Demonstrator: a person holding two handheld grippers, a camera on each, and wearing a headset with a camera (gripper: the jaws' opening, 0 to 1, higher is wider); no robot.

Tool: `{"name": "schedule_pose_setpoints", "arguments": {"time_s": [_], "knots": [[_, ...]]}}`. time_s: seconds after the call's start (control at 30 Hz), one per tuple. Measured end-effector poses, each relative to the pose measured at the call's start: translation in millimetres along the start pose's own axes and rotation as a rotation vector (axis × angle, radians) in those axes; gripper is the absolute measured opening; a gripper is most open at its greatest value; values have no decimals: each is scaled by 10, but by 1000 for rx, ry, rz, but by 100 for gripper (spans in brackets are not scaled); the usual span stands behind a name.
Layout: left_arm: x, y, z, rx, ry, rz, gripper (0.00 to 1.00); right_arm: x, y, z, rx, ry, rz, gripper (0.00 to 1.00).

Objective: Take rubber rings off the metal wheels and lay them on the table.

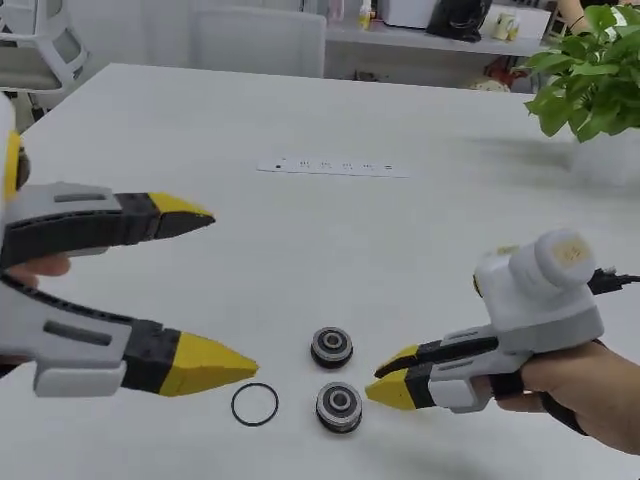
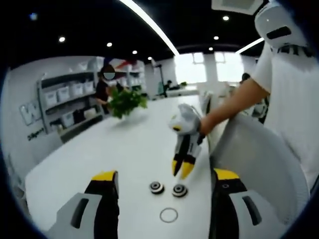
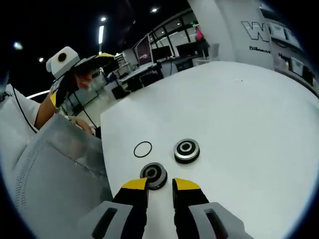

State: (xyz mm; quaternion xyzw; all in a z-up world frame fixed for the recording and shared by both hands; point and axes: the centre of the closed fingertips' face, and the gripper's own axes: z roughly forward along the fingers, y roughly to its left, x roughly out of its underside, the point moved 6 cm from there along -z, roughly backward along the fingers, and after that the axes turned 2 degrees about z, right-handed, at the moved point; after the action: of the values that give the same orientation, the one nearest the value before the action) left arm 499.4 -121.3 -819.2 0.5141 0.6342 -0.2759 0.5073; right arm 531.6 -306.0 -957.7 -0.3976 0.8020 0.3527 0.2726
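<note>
Checking in: what are your grippers doing, and where's the ring?

Reply: ok so left to right. My left gripper [image 1: 233, 288] hangs over the near left part of the white table [image 1: 300, 230] with its yellow-tipped jaws spread wide, nothing between them. Just right of its lower jaw, one black rubber ring [image 1: 255, 404] lies flat on the table, loose, touching nothing.

And the wheels?

Reply: two metal wheels sit right of the ring, flat on the table. The near wheel [image 1: 339, 406] is beside the ring, and the far wheel [image 1: 331, 346] is just behind it. Can't tell from here if either has a ring on. My right gripper [image 1: 372, 384] points in from the right, low over the table, jaws pinched nearly together and holding nothing, tips just beside the near wheel. A leafy plant [image 1: 590, 70] is way off at the far right.
</note>
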Motion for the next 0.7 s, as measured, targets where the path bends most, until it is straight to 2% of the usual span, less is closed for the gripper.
{"name": "schedule_pose_setpoints", "arguments": {"time_s": [0.1, 0.23, 0.33, 0.37, 0.47, 0.5, 0.57, 0.7], "knots": [[-69, -28, 151, 42, -19, 14, 77, 26, 5, 10, -9, 10, -11, 18], [-31, -65, 370, 82, -9, 15, 76, 70, 11, 25, -10, 34, -32, 19], [-40, -158, 566, 115, -43, -26, 74, 75, 21, 39, -15, 36, -34, 20], [-24, -158, 635, 125, -55, -48, 74, 84, 31, 51, -19, 40, -36, 19], [50, -99, 747, 122, -54, -72, 69, 111, 58, 84, -24, 58, -58, 19], [110, -62, 815, 120, -40, -87, 66, 124, 57, 97, -21, 67, -67, 19], [148, -25, 870, 112, -36, -92, 63, 138, 60, 107, -18, 75, -77, 19], [227, 74, 970, 56, -37, -84, 59, 161, 52, 128, -14, 90, -90, 19]]}}
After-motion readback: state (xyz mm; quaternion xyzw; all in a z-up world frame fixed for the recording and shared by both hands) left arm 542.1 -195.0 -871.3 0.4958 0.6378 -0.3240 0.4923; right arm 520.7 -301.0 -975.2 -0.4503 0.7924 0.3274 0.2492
